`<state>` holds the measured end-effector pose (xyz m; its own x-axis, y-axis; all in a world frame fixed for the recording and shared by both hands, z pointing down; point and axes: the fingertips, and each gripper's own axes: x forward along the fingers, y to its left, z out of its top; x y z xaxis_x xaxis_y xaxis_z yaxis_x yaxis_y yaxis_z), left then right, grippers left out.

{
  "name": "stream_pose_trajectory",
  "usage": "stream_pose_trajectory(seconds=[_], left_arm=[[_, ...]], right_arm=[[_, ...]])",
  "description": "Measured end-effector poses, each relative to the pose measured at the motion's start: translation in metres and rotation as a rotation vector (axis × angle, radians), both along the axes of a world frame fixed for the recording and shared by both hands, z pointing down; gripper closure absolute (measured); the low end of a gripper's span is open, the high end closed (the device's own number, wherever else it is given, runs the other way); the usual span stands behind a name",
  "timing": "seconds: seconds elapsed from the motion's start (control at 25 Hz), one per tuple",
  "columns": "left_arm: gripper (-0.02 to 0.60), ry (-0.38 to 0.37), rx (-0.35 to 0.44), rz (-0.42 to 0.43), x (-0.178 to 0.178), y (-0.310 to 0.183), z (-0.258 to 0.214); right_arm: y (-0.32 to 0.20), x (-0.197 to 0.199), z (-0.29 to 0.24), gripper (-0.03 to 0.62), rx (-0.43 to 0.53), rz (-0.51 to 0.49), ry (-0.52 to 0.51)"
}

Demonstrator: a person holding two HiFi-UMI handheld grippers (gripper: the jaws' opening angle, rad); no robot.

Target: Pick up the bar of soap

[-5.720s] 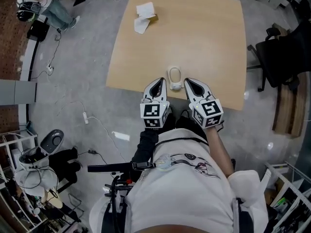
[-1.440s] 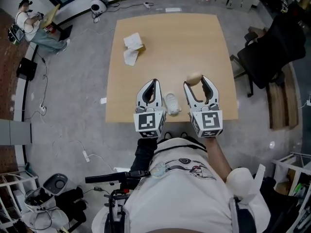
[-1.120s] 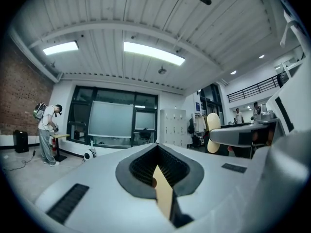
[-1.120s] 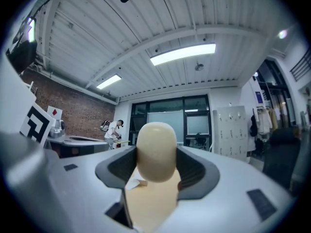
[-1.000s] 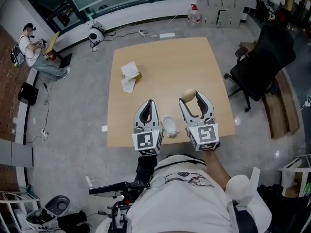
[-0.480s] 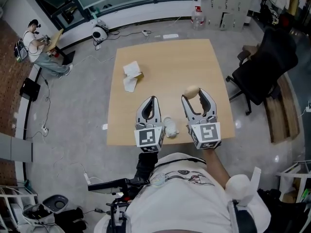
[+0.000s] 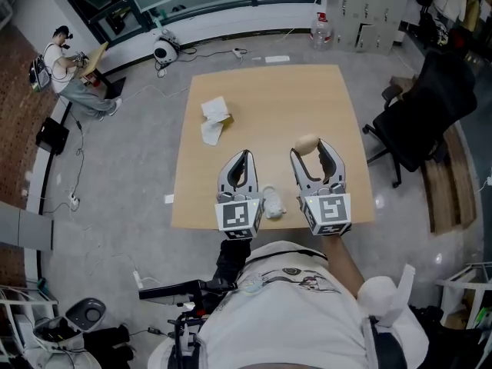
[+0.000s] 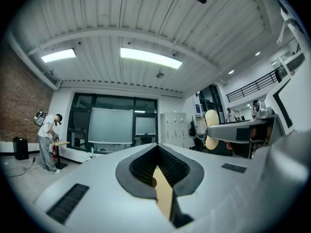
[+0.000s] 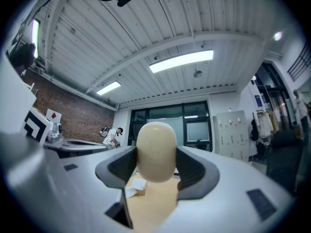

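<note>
The cream oval bar of soap point(image 7: 306, 143) is held above the wooden table point(image 7: 284, 98), with my right gripper point(image 7: 310, 154) shut on it. In the right gripper view the soap point(image 9: 156, 149) stands upright between the dark pads of that gripper point(image 9: 156, 165) and fills the gap. My left gripper point(image 7: 244, 160) hovers beside it over the table's front edge, shut and holding nothing. The left gripper view shows its jaws point(image 8: 158, 147) meeting at the tips, and the soap point(image 8: 211, 129) off to the right. A white soap dish point(image 7: 272, 202) lies on the table between the two grippers.
A white paper and small box point(image 7: 214, 118) lie at the table's far left. A black office chair point(image 7: 427, 102) stands right of the table. A person point(image 7: 73, 71) stands at the far left of the room. Cables run across the grey floor.
Both grippers were low at the dish on the table's front edge; the right one now holds the soap raised off the table. In the last second the grippers have barely moved.
</note>
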<state>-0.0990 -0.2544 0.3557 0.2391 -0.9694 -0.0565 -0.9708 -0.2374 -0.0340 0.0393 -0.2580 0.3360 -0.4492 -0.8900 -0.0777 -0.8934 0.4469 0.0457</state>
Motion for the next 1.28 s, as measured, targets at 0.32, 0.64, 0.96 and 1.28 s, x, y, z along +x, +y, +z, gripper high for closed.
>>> stream_pose_trajectory(seconds=[0.32,0.64,0.96,1.28], left_arm=[[0.58,-0.006,-0.001,0.0,0.0017,-0.002,-0.0007],[0.58,-0.004,-0.01,-0.002,-0.0019,-0.0032,0.0014],[0.58,-0.007,-0.011,-0.009,-0.0028,-0.0058,0.0044],[0.58,-0.007,-0.014,-0.013,-0.0047,-0.008,0.0036]], right_arm=[[-0.0015,0.0004,-0.0017,0.345,0.008,-0.002,-0.002],[-0.0031,-0.0024,0.0013,0.345,0.005,-0.007,-0.008],[-0.0049,-0.0039,0.0032,0.345,0.011,-0.016,-0.007],[-0.0082,-0.0051,0.0031,0.345,0.014,-0.012,0.005]])
